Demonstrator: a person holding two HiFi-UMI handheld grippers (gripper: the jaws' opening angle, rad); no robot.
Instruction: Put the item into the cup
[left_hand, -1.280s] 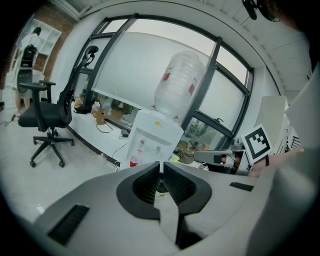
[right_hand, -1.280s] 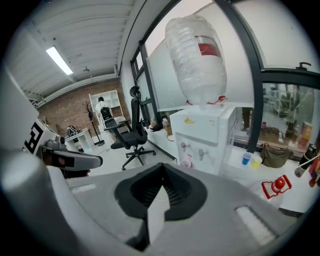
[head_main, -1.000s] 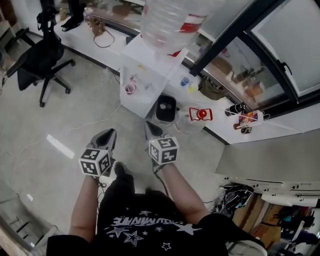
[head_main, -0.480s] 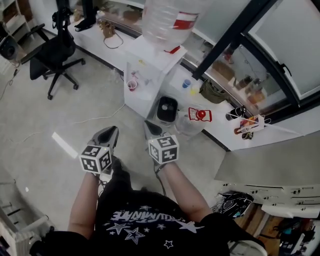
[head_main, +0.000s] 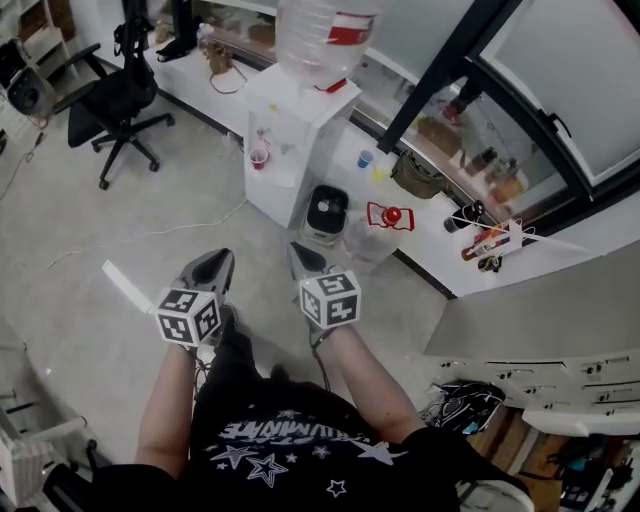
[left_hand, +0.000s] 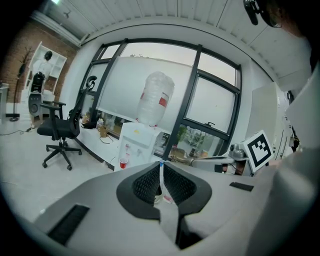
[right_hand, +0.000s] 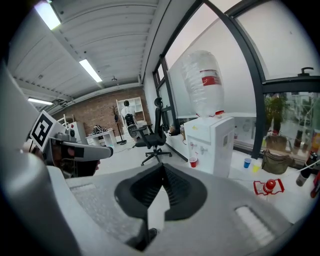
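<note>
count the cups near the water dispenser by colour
red cup: 1
blue cup: 1
yellow cup: 1 (small, looks like a cup, beside the blue one)
total: 3

The left tool (head_main: 213, 262) and right tool (head_main: 301, 254) are side by side over the grey floor (head_main: 80, 330), pointing toward a white water dispenser (head_main: 298, 140) with a red cup (head_main: 259, 157) at its taps. A black office chair (head_main: 122, 100) stands upper left.
</note>
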